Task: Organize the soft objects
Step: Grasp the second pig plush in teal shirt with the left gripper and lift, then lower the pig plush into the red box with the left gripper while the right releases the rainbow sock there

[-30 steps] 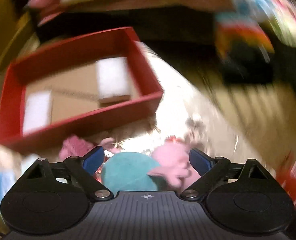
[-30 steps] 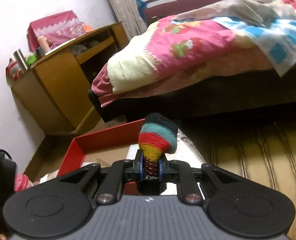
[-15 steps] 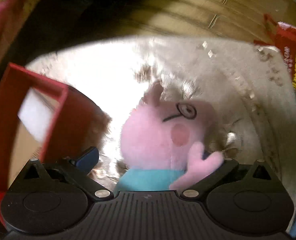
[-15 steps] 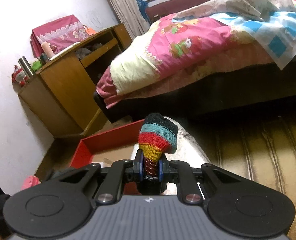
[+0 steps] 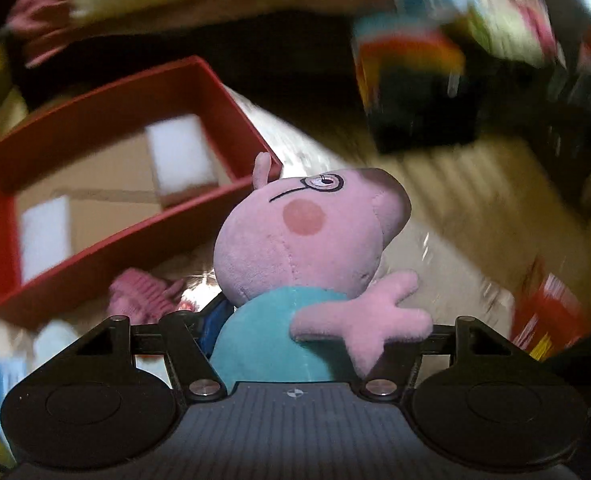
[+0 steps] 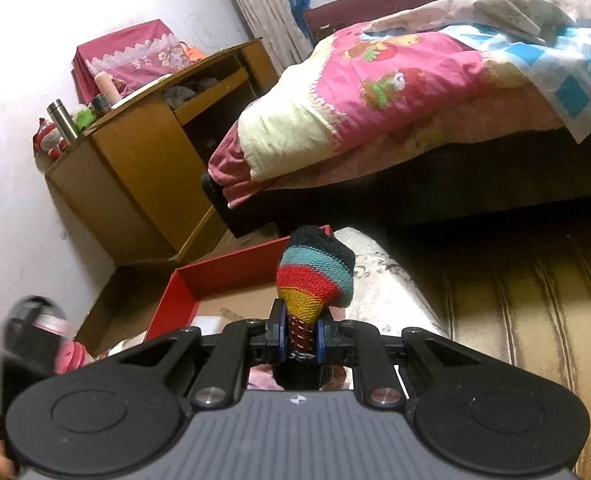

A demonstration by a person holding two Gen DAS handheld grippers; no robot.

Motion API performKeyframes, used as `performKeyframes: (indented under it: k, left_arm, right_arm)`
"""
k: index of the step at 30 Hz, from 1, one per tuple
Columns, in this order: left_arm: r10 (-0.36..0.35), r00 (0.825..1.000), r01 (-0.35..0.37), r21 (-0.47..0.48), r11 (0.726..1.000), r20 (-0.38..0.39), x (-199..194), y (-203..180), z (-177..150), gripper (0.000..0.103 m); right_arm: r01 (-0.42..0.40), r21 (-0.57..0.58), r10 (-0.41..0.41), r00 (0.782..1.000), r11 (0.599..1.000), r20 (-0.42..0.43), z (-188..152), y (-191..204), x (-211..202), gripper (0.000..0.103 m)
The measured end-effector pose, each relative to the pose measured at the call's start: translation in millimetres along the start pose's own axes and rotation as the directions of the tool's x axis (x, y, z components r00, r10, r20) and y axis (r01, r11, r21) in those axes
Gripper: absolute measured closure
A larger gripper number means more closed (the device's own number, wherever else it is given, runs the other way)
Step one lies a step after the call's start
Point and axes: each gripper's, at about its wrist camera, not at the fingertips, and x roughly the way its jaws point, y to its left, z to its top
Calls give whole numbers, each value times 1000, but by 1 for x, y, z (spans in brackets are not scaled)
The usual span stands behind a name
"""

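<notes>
Two soft things in hand — left gripper (image 5: 295, 344) jaws closing round the squashy pig plush (image 5: 307, 240) at its teal body, right gripper (image 6: 301, 338) clamped tight on the limp striped sock (image 6: 315, 276).

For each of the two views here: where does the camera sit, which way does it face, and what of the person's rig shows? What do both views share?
Left wrist: on the left gripper, looking steeply down at the pig plush between its closing fingers, red box beyond; only the gripper shows.
Right wrist: on the right gripper, looking across the room at the bed and desk; its fingers pinch a striped sock.
Shared: the red box, the bed, and the sock, blurred in the left view.
</notes>
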Motion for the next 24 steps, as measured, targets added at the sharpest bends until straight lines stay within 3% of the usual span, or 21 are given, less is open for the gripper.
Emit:
performKeyframes:
  k: [4, 7, 10, 15, 19, 24]
  left_arm:
    - [-10, 992, 27, -137, 990, 127, -32, 19, -12, 39]
    - [60, 978, -24, -177, 984, 201, -49, 28, -7, 39]
    - [100, 958, -43, -210, 977, 268, -74, 37, -2, 39]
    - [179, 911, -80, -266, 961, 371, -101, 41, 13, 39]
    - [229, 875, -101, -301, 948, 427, -116, 46, 25, 38]
    - [312, 847, -170, -337, 926, 430, -108, 58, 44, 38]
  right_arm:
    - [-10, -34, 10, 1000, 999, 0, -1, 15, 4, 103]
    - [-21, -64, 22, 1000, 998, 14, 0, 31, 5, 103]
    - [-21, -101, 25, 999, 995, 32, 0, 45, 6, 103]
    - [-14, -121, 22, 998, 992, 66, 4, 60, 9, 103]
    - [7, -152, 8, 995, 988, 102, 10, 72, 12, 103]
    - [25, -176, -6, 994, 984, 109, 17, 85, 28, 103]
